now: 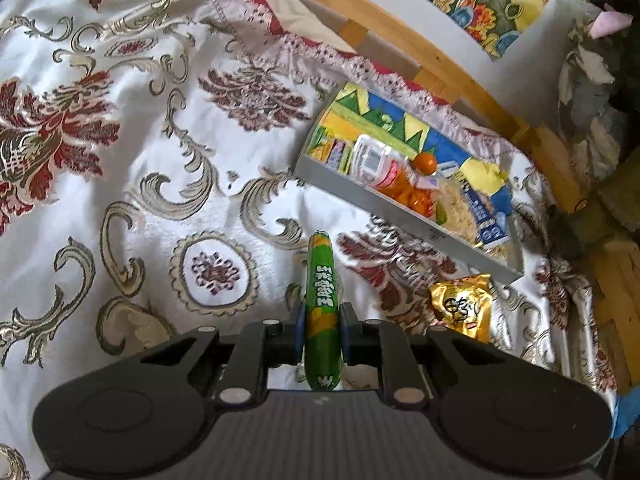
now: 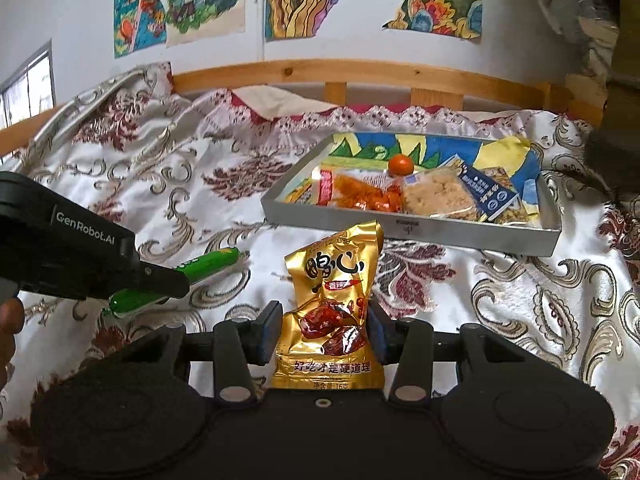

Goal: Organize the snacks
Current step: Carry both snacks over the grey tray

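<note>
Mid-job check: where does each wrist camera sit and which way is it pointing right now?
Left wrist: behind the left hand-held gripper, looking down at the bedspread; it clamps the green sausage stick.
Right wrist: behind the right hand-held gripper, facing the wall; it clamps the gold snack pouch.
Shared: the grey tray, pouch, sausage stick.

I see a green sausage with an orange-yellow band and white lettering, and a gold packet printed with black characters and reddish-brown pieces. Beneath them I see a white cloth patterned with dark red florals and beige-gold scrolls. The grey tray has a lining of blue, yellow and green, and in it I note orange sweets, an orange ball and a blue-labelled beige cake.
</note>
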{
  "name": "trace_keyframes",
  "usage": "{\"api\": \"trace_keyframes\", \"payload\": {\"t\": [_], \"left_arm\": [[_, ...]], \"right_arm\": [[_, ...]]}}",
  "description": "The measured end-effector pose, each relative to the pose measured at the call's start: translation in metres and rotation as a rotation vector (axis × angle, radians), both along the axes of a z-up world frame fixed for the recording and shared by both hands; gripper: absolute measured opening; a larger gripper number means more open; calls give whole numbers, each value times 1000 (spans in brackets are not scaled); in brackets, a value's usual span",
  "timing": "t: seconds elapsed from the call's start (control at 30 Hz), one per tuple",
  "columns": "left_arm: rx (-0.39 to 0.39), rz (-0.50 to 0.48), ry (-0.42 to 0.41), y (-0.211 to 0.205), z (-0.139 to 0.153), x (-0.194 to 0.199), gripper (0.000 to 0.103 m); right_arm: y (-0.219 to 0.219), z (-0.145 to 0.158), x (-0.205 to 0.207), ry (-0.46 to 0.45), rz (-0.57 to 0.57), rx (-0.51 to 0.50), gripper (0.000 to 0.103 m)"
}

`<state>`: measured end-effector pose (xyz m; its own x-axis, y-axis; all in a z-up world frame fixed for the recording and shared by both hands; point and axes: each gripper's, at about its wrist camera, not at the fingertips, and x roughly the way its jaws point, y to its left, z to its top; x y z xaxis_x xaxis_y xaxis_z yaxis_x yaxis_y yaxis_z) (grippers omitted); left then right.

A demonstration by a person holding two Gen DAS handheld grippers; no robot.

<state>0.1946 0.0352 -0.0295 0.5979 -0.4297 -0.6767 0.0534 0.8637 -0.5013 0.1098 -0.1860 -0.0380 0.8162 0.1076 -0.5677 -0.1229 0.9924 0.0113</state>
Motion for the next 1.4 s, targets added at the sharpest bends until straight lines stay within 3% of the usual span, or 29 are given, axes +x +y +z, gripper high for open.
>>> {"api": "trace_keyframes", "payload": {"t": [0.2, 0.33, 0.6, 0.73, 1.0, 1.2, 1.4], "left_arm": [[-18, 10, -45, -7, 18, 11, 18], [62, -17, -112, -21, 32, 39, 18], [120, -62, -205, -56, 47, 125, 18], [156, -83, -235, -79, 44, 167, 18], [198, -128, -205, -116, 17, 218, 18], [227, -148, -176, -131, -3, 226, 18], [237, -135, -148, -134, -10, 227, 19]], "right_arm": [[-10, 3, 6, -20, -28, 28, 47], [-19, 10, 25, -40, -43, 61, 47], [-46, 37, 118, -124, -78, 85, 47], [-65, 41, 170, -119, -109, 89, 47], [-102, 22, 243, -6, -163, 117, 47], [-107, 7, 261, 57, -154, 98, 47], [-107, 6, 268, 65, -154, 105, 49]]}}
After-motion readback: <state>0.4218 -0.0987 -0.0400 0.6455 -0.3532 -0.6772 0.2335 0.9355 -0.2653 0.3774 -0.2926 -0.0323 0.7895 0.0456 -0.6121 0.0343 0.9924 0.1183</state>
